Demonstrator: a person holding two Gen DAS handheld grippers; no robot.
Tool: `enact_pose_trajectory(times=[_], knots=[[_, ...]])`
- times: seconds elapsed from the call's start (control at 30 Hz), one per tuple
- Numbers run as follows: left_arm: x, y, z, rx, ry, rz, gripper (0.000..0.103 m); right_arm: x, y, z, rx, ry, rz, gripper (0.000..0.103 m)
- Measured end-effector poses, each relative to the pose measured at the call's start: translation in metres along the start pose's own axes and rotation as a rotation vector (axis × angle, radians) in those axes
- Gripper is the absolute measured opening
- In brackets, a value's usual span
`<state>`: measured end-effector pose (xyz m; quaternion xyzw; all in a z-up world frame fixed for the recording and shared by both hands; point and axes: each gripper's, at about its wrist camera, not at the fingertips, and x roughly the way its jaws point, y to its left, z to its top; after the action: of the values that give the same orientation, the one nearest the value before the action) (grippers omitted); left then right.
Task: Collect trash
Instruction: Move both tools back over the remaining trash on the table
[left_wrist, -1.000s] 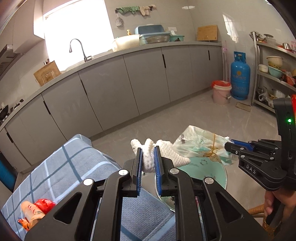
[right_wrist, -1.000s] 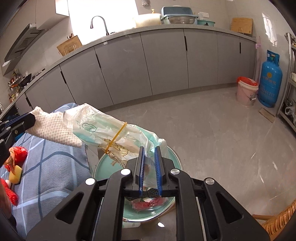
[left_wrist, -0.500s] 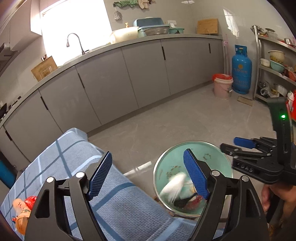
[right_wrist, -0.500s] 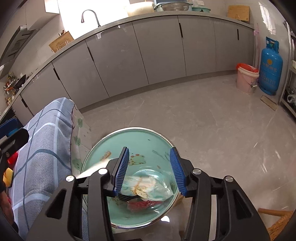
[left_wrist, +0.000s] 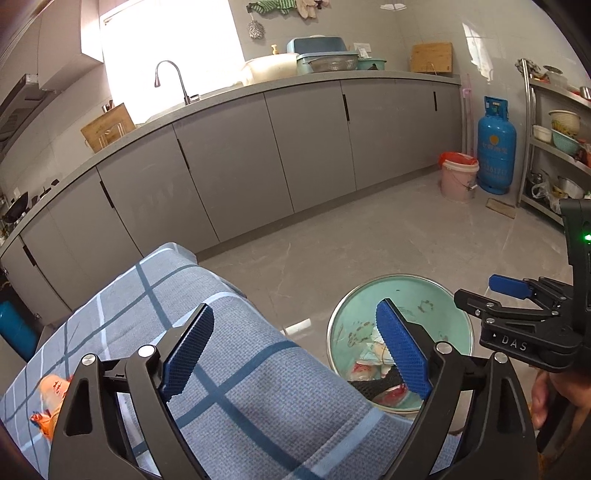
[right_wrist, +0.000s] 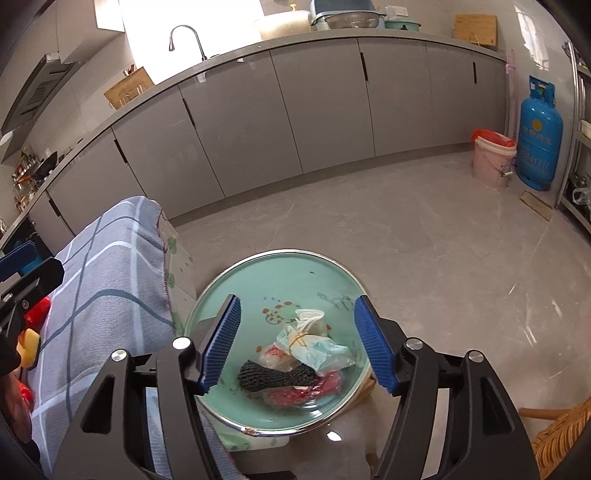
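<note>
A green enamel basin (right_wrist: 258, 273) with a metal rim sits low beside the table; it also shows in the left wrist view (left_wrist: 406, 291). In it lie a crumpled plastic bag (right_wrist: 314, 343), a black foam net (right_wrist: 273, 376) and red wrappers (right_wrist: 295, 397). My right gripper (right_wrist: 299, 343) is open and empty, hovering over the basin. My left gripper (left_wrist: 295, 350) is open and empty, above the table edge left of the basin. The right gripper (left_wrist: 506, 288) shows at the right of the left wrist view.
A blue-grey checked cloth (left_wrist: 221, 369) covers the table, with orange and red wrappers (left_wrist: 51, 398) at its left. Grey cabinets (left_wrist: 295, 147) run along the back. A pink bucket (left_wrist: 458, 177) and blue gas cylinder (left_wrist: 496, 147) stand far right, near a metal shelf (left_wrist: 554, 147).
Both grippers opened. The white foam net fell from the left gripper and the plastic bag from the right into the basin. Both grippers have since opened wider and lifted slightly.
</note>
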<state>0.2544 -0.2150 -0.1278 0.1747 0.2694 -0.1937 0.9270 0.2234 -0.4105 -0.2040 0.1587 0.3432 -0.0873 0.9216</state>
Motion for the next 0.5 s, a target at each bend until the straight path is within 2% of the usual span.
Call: enact_pose_trajectory(times=[0.5], knots=[[-0.059,0.061,-0.021,-0.097,-0.029,0.077,0.09,-0.023,0.078,-0.008,-0.109,-0.001,0.09,0.07]])
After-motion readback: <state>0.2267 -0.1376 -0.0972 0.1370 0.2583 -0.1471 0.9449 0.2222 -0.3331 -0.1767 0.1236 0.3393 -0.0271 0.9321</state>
